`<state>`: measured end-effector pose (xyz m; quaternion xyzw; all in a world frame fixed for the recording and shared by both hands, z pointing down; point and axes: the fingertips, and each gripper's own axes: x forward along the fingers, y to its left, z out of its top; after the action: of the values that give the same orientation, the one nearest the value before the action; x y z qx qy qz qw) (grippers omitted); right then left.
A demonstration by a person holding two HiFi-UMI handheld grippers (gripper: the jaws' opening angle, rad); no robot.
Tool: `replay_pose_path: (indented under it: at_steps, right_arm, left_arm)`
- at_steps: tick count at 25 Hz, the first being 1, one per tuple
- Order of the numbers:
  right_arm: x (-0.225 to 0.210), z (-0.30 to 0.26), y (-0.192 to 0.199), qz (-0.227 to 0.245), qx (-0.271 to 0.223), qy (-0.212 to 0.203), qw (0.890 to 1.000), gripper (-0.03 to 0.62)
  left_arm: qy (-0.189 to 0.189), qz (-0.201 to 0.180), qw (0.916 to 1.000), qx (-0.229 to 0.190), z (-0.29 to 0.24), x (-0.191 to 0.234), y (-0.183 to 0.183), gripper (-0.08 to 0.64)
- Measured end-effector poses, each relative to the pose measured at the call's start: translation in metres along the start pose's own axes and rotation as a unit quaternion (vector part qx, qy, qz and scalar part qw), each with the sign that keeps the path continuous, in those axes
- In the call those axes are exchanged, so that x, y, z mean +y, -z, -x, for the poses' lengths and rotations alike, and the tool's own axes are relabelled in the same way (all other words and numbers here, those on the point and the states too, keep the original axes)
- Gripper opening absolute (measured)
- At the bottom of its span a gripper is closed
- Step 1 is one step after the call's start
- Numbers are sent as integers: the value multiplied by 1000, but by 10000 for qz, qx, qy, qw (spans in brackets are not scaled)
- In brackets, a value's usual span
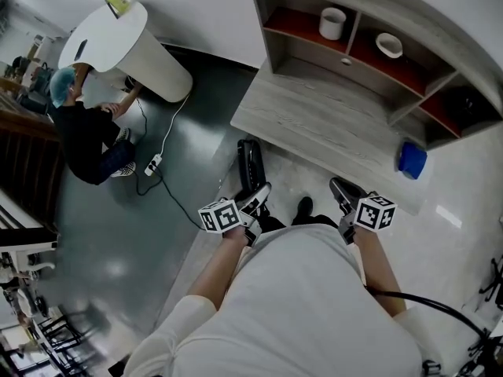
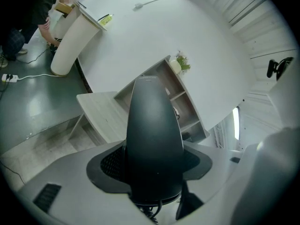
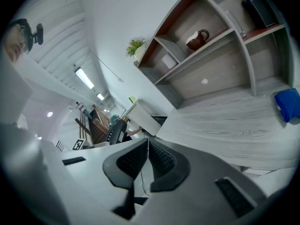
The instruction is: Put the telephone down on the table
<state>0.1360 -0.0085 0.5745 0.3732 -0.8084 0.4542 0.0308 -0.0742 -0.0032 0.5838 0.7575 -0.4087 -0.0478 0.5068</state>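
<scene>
Left tool [image 1: 258, 197]: shut on the telephone [image 2: 154, 135], a black handset clamped near its lower end, the long body jutting forward and up past the jaws. A coiled cord [image 2: 151, 212] shows just under the grip.

Right tool [image 3: 146, 161]: jaws together, nothing between them; held level beside the left tool.

Telephone, handling (judged): hard, smooth plastic, stiff, light to moderate in weight, not fragile under a gentle set-down. The rounded shell is likely slippery against the pads, and with most of its length ahead of the grip it may pivot. Hold is best kept across the narrow sides, low on the body. The cord may drag or tug as the handset goes down.

Desk [image 1: 314, 124]: grey wood, ahead of both tools and not yet under them; the telephone is in the air short of its near edge.

Blue object [image 1: 413, 160]: on the desk, ahead and to the right of the right tool; well away from the left tool's straight path.

Shelves [image 1: 357, 34]: behind the desk top, holding a cup [image 1: 333, 23] and a bowl [image 1: 389, 45]; they limit reach at the back.

Person [image 1: 82, 136]: crouched on the floor far to the left of the left tool, clear of the work.
</scene>
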Motion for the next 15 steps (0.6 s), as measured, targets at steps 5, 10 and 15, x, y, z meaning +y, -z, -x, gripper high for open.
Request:
replay_pose_path:
  at_steps: [5, 10, 15]
  right_arm:
    - [-18, -5, -9, -166, 76, 28, 9998, 18]
    - [-31, -13, -13, -320, 51, 160, 9993, 18]
    - [-44, -21, -22, -416, -112, 437, 9981, 18]
  left_arm:
    - [-125, -43, 9998, 127, -28, 3, -11, 299]
    - [-251, -212, 9989, 342, -50, 20, -29, 299]
    - [-262, -296, 9967, 709, -75, 43, -43, 299]
